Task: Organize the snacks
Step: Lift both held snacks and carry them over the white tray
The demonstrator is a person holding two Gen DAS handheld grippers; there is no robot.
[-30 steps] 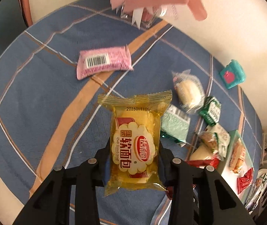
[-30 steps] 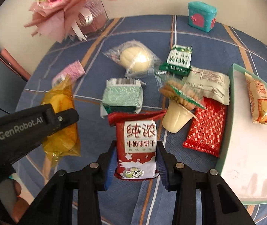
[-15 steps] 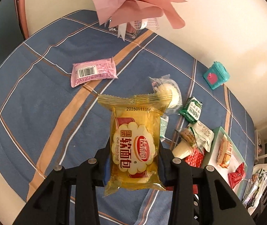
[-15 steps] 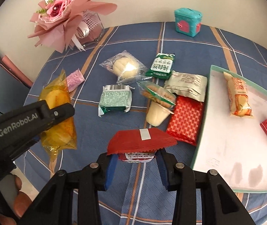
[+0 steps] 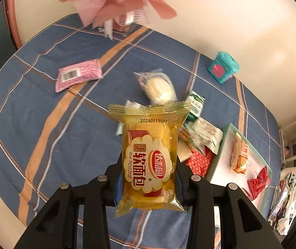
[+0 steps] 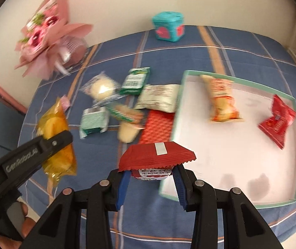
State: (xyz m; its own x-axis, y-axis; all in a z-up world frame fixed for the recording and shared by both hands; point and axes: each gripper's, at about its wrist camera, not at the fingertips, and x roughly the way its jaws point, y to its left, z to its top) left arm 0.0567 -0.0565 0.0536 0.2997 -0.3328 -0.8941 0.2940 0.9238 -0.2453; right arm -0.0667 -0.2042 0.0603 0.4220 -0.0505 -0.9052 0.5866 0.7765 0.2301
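My left gripper [image 5: 148,178] is shut on a yellow soft-bread packet [image 5: 150,155] and holds it above the blue checked tablecloth; the packet also shows in the right wrist view [image 6: 54,137]. My right gripper [image 6: 151,184] is shut on a red milk-biscuit packet [image 6: 156,157], lifted near the left edge of the green-rimmed white tray [image 6: 231,155]. The tray holds an orange snack bag [image 6: 220,99] and a red packet [image 6: 276,120]. Several loose snacks [image 6: 127,103] lie left of the tray.
A pink bouquet [image 6: 46,33] stands at the back left. A teal box [image 6: 168,29] sits at the back by the wall. A pink packet [image 5: 79,74] lies apart on the left. The tablecloth [image 5: 33,114] covers a round table.
Both grippers have lifted and swung right toward the tray with their packets. The red biscuit packet has tipped so its sealed end faces the camera.
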